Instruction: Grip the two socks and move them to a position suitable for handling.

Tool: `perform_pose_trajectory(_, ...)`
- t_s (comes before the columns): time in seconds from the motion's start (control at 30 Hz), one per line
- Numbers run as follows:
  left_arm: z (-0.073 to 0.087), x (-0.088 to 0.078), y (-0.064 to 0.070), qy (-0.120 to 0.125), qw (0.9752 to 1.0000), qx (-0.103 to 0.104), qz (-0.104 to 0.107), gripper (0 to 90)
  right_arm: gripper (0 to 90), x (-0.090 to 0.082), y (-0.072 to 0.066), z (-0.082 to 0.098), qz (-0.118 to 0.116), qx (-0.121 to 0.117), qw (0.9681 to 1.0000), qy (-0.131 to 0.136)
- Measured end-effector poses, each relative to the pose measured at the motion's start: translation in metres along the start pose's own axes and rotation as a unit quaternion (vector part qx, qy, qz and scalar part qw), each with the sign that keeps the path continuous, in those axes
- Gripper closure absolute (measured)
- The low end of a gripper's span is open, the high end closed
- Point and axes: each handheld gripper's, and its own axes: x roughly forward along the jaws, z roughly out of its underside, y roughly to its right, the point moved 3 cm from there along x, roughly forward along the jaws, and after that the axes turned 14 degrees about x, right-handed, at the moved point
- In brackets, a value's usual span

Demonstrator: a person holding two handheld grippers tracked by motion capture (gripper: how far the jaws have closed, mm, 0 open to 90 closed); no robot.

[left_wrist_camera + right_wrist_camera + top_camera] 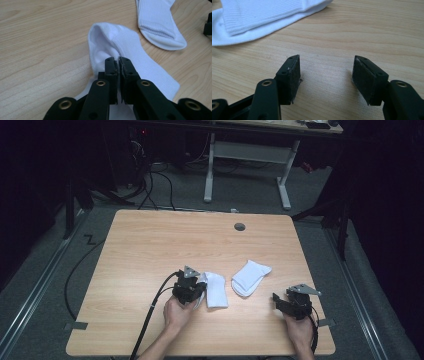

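Your left gripper (118,60) pinches a sock; your right gripper (325,72) sits spread over bare wood.

In the high view, your left gripper (190,287) is at lower centre of the table (150,245), its jaws pressed together on the edge of the near sock (216,290), which bunches up at the jaws in the left gripper view (112,42). The second sock (250,277) lies flat just right of it, apart. Your right gripper (295,302) rests at lower right, jaws wide, with that sock (257,17) in the upper left of its view.
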Motion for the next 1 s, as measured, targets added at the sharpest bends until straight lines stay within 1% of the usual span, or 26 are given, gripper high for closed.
perform_pose_trajectory(0.07,0.001,0.001,0.001,-0.001,1.0,-0.002,-0.001,85.6,41.2,0.0,0.0,0.0,-0.001,-0.001,1.0,0.0)
perform_pose_trajectory(0.13,0.004,0.006,0.001,-0.009,0.9999,-0.006,-0.004,85.4,43.4,0.0,0.0,-0.001,-0.001,-0.001,1.0,0.001)
perform_pose_trajectory(0.23,0.008,0.011,0.002,-0.018,0.9998,-0.005,0.001,84.6,47.7,0.0,-0.003,-0.001,-0.009,-0.005,0.9999,-0.001)
perform_pose_trajectory(0.3,0.009,0.013,0.003,-0.025,0.9997,-0.002,0.005,83.9,50.2,-0.002,-0.009,0.0,-0.019,-0.012,0.9997,0.003)
perform_pose_trajectory(0.37,0.011,0.013,0.004,-0.022,0.9997,0.002,0.006,82.9,51.7,-0.005,-0.017,0.0,-0.033,-0.021,0.9992,0.006)
perform_pose_trajectory(0.43,0.011,0.013,0.005,-0.024,0.9996,0.005,0.01,79.5,54.0,-0.008,-0.026,-0.002,-0.058,-0.026,0.9979,0.014)
perform_pose_trajectory(0.47,0.012,0.013,0.005,-0.025,0.9996,0.009,0.012,77.8,55.2,-0.009,-0.029,-0.002,-0.065,-0.027,0.9974,0.017)
perform_pose_trajectory(0.5,0.012,0.013,0.005,-0.025,0.9996,0.009,0.012,75.2,55.2,-0.009,-0.029,-0.002,-0.065,-0.027,0.9974,0.017)
perform_pose_trajectory(0.53,0.012,0.012,0.006,-0.025,0.9994,0.016,0.014,72.5,57.9,-0.014,-0.04,-0.004,-0.088,-0.039,0.995,0.029)
perform_pose_trajectory(0.6,0.012,0.01,0.007,-0.021,0.9994,0.019,0.019,68.4,60.6,-0.017,-0.051,-0.005,-0.106,-0.049,0.9927,0.032)
perform_pose_trajectory(0.67,0.011,0.008,0.008,-0.016,0.9993,0.026,0.021,64.3,62.5,-0.019,-0.063,-0.004,-0.124,-0.069,0.9893,0.033)
perform_pose_trajectory(0.77,0.009,0.003,0.009,-0.006,0.9993,0.031,0.021,59.4,65.2,-0.019,-0.079,0.0,-0.14,-0.096,0.9851,0.03)
perform_pose_trajectory(0.8,0.009,0.0,0.009,-0.002,0.9993,0.031,0.021,57.8,65.9,-0.018,-0.085,0.001,-0.146,-0.109,0.983,0.027)
perform_pose_trajectory(0.87,0.008,-0.005,0.008,0.006,0.9993,0.032,0.019,55.3,66.1,-0.017,-0.094,0.004,-0.153,-0.119,0.9807,0.021)
perform_pose_trajectory(0.93,0.007,-0.011,0.006,0.014,0.9993,0.032,0.013,53.6,65.9,-0.017,-0.102,0.006,-0.16,-0.131,0.9783,0.02)
perform_pose_trajectory(0.97,0.007,-0.011,0.006,0.014,0.9993,0.032,0.013,52.6,65.7,-0.017,-0.107,0.007,-0.164,-0.137,0.9767,0.018)
perform_pose_trajectory(1.0,0.009,-0.016,0.003,0.016,0.9992,0.038,0.003,51.5,65.1,-0.017,-0.112,0.008,-0.169,-0.143,0.9751,0.017)
